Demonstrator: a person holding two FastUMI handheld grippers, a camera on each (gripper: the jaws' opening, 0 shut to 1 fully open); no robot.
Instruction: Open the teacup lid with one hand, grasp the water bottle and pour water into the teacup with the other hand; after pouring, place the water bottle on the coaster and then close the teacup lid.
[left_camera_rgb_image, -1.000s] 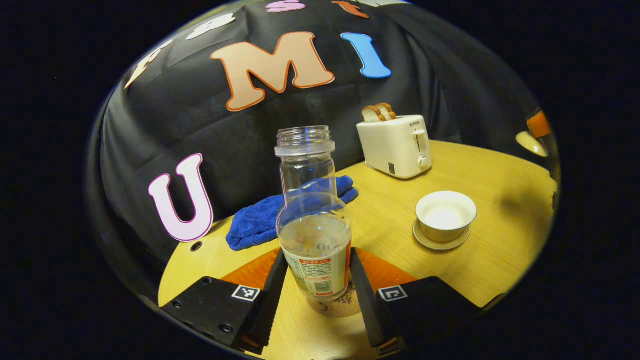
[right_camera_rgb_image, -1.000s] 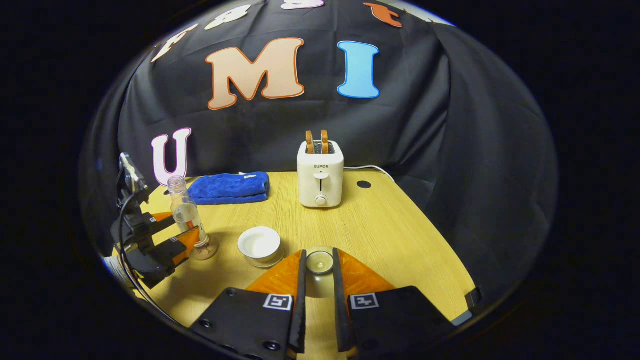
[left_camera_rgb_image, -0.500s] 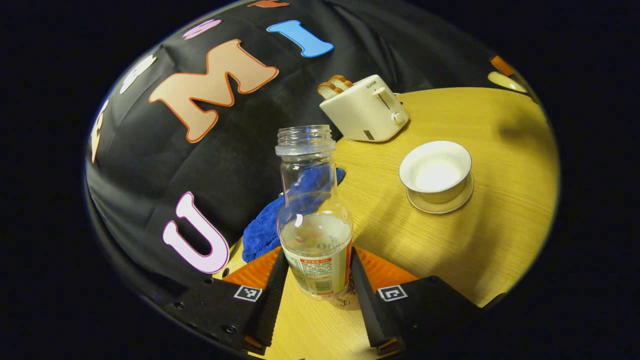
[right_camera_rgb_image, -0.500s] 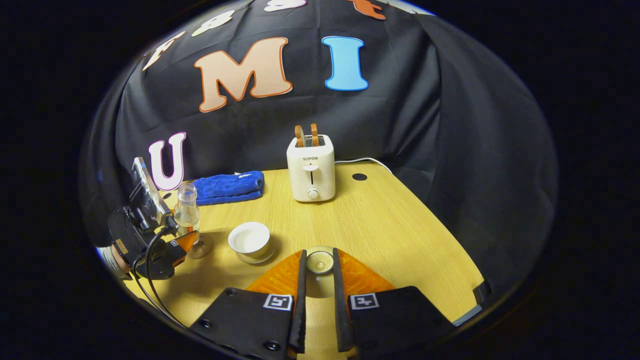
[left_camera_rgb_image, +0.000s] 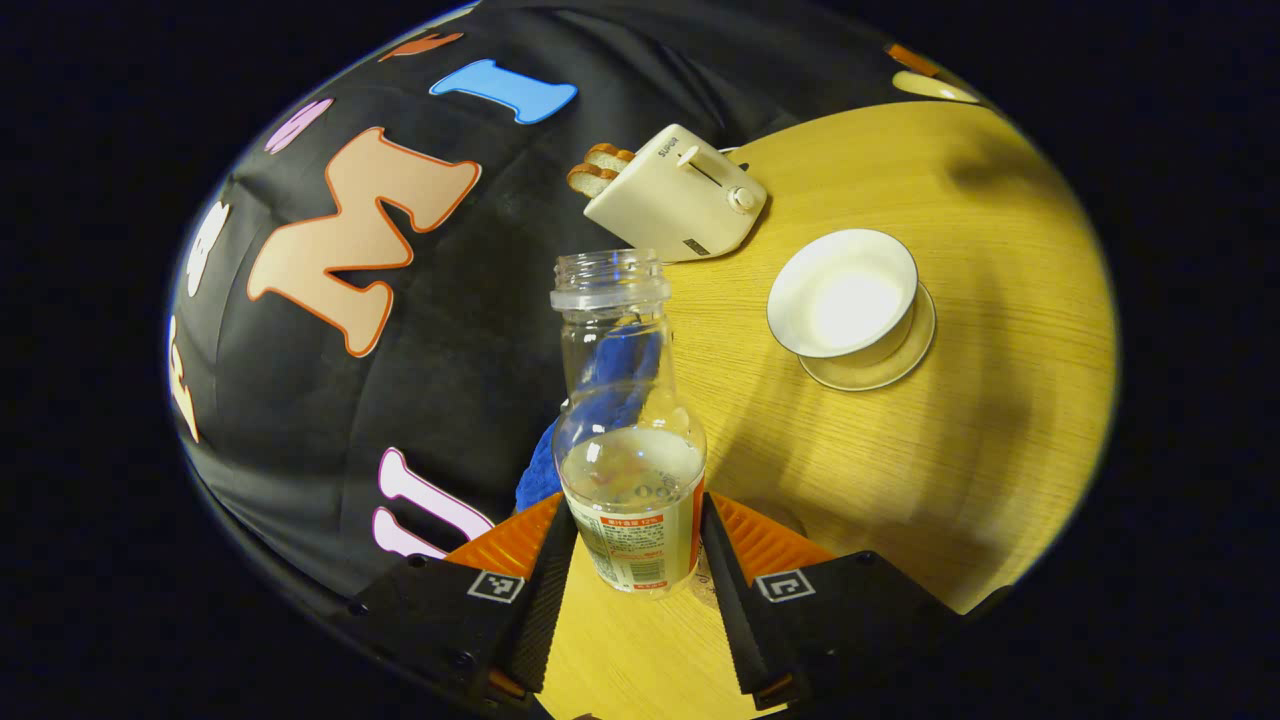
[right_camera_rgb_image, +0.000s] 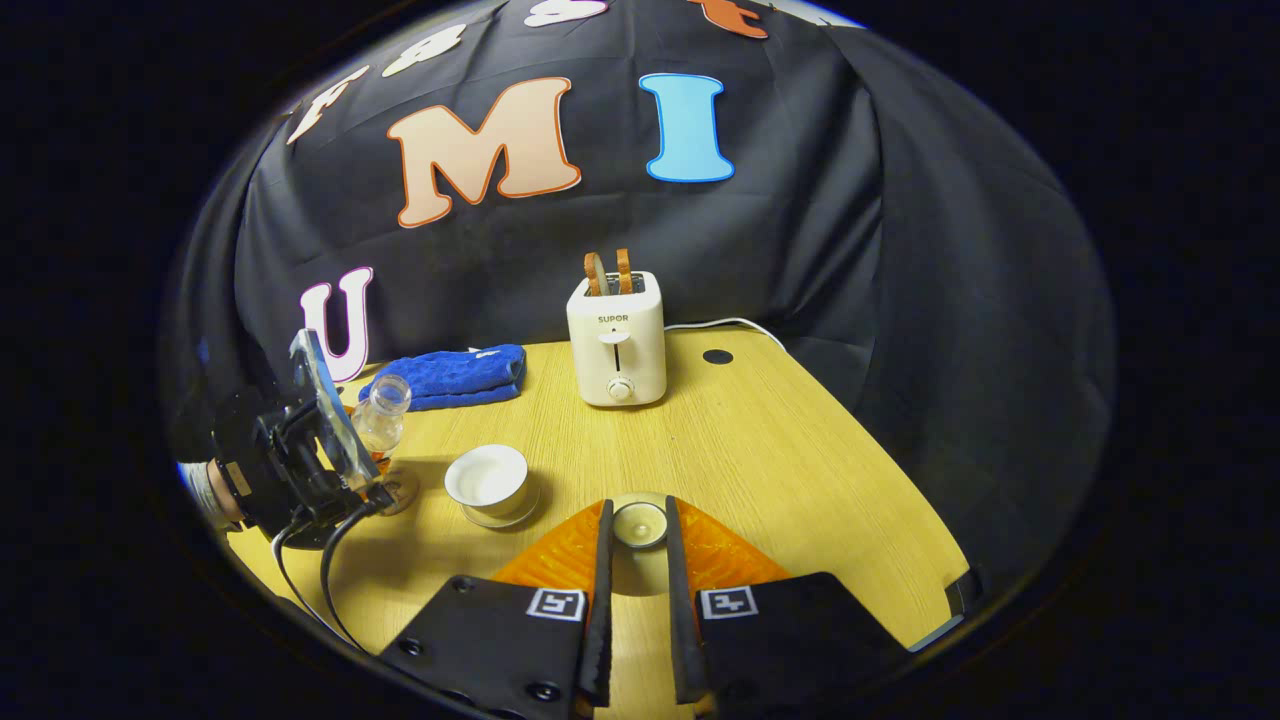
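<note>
A: Water bottle (left_camera_rgb_image: 630, 470), uncapped and partly filled, sits clamped between the fingers of the left gripper (left_camera_rgb_image: 632, 560), which press its labelled lower body from both sides. In the right gripper view the bottle (right_camera_rgb_image: 383, 420) leans toward the teacup (right_camera_rgb_image: 487, 478).

B: And the teacup?

A: Open, pale inside, on its saucer (left_camera_rgb_image: 880, 360) on the wooden table (left_camera_rgb_image: 960, 450). In the left gripper view the teacup (left_camera_rgb_image: 842, 295) lies just beyond the bottle's mouth, to its right, with the cream toaster (left_camera_rgb_image: 675, 195) behind it by the cloth wall.

B: The lid?

A: The right gripper (right_camera_rgb_image: 637, 535) has its fingers drawn close on the small round teacup lid (right_camera_rgb_image: 638, 523), one on each side, held in front of the teacup.

B: Anything else near the teacup?

A: A blue towel (right_camera_rgb_image: 450, 375) lies folded behind it, left of the toaster (right_camera_rgb_image: 615, 338). The coaster (right_camera_rgb_image: 398, 490) lies just left of the teacup, under the bottle. A hand (right_camera_rgb_image: 205, 490) holds the left gripper (right_camera_rgb_image: 350, 465) there.
</note>
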